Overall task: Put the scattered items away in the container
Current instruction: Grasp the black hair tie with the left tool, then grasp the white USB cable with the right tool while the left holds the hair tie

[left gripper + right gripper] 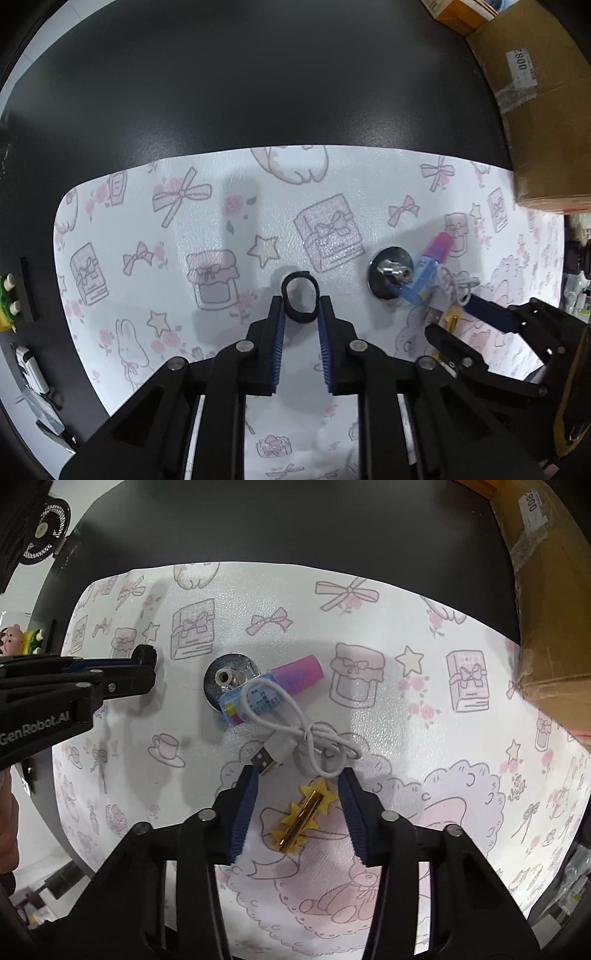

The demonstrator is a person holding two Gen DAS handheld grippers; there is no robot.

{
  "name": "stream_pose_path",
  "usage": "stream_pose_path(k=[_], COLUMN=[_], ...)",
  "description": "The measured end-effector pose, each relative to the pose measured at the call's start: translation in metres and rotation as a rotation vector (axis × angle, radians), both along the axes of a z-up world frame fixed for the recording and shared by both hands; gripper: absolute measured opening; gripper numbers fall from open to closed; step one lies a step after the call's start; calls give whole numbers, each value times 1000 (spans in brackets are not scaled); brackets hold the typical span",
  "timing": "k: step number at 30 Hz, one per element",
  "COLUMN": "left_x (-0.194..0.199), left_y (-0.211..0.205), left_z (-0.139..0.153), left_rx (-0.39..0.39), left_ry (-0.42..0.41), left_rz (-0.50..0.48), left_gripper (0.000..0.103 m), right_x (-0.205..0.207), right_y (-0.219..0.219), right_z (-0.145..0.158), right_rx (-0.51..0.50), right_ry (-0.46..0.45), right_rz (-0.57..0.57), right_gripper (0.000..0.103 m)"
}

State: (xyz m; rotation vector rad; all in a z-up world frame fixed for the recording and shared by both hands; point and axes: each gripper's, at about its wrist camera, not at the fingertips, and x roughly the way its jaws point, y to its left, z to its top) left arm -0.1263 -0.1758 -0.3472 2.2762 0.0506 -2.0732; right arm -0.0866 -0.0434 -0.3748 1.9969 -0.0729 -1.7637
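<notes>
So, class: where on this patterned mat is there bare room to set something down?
Free: the mat left of the black hair tie, out to the black table. Crowded: the metal disc, pink tube, white cable and star clip.

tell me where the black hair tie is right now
In the left wrist view the black hair tie sits between the left gripper's fingertips on the patterned mat, left of the metal disc.

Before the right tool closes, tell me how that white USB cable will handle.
Probably floppy: the white USB cable lies in loose loops that should sag and trail. It looks light. One loop drapes over the blue packet, so lifting may drag that along.
</notes>
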Motion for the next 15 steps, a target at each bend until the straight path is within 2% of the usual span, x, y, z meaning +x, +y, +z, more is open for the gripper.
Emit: stream_pose_path(k=[1, 6, 9, 11, 13, 15], left_x=[1, 8, 12, 17, 22, 21], left_y=[0, 0, 11, 16, 16, 18], left_z=[2, 12, 9, 6, 3, 0], left_rx=[-2, 11, 18, 22, 25, 28], left_ry=[4, 19, 22, 24, 24, 22], left_rz=[-3, 2, 5, 7, 9, 11], left_gripper=[18, 17, 17, 17, 16, 16], right_x=[0, 1, -1, -4, -9, -16], right_y=[0, 1, 7, 13, 18, 22], right_z=[-1, 4, 9, 9, 8, 6], right_rx=[-6, -47, -53, -40, -31, -25], right_ry=[-15, -25, -11, -8, -4, 0], right_rz=[-6, -20, -61, -98, -122, -138], right_gripper=[1, 1, 4, 27, 36, 36])
